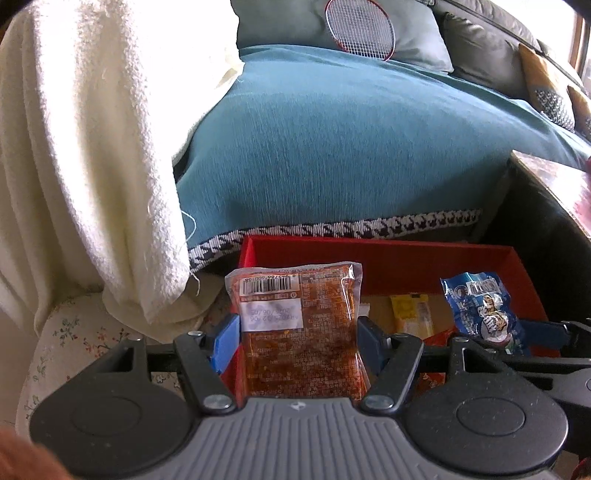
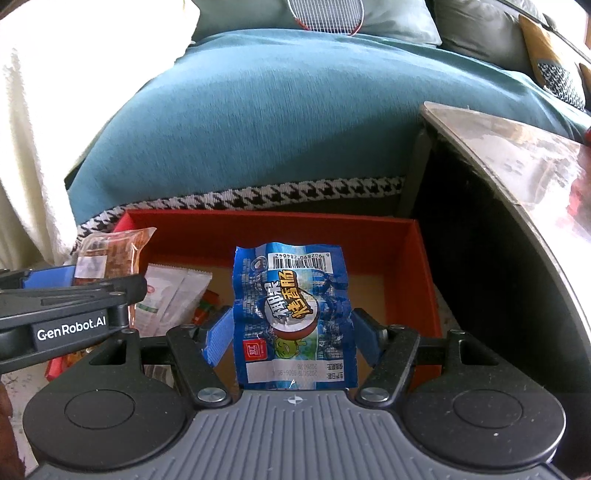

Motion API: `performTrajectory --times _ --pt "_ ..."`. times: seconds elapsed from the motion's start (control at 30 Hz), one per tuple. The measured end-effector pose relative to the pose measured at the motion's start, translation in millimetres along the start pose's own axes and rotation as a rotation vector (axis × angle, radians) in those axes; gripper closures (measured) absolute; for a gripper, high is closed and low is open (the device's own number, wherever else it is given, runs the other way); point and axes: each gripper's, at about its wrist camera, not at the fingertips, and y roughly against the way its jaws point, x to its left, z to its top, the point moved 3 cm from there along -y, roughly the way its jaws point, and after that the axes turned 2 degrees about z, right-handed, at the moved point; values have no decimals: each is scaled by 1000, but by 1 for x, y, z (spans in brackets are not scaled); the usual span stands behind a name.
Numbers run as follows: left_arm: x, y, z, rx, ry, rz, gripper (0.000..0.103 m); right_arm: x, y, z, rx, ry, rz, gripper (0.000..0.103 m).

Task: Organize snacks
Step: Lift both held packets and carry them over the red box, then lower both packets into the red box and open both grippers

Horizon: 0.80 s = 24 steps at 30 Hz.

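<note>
My left gripper (image 1: 295,338) is shut on a clear orange-brown snack pouch (image 1: 297,332) with a barcode label, held upright over the left end of a red box (image 1: 388,254). My right gripper (image 2: 293,332) is shut on a blue snack packet (image 2: 295,317) with yellow lettering, held upright over the middle of the red box (image 2: 417,266). The blue packet also shows in the left wrist view (image 1: 484,310), and the orange-brown pouch in the right wrist view (image 2: 110,258). Inside the box lie a yellow packet (image 1: 410,317) and a white packet (image 2: 170,299).
A sofa with a teal cover (image 1: 332,147) and houndstooth trim stands behind the box. A white towel (image 1: 85,166) hangs at the left. A glossy table (image 2: 517,162) with a dark side stands at the right. A badminton racket (image 1: 360,29) leans on a cushion.
</note>
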Motion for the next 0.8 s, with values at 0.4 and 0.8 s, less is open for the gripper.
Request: performTrajectory --times 0.4,0.8 --pt "-1 -7 0 11 -5 7 43 4 -12 4 33 8 -19 29" --pt "-2 -9 -1 12 -23 11 42 5 -18 5 55 23 -39 28"
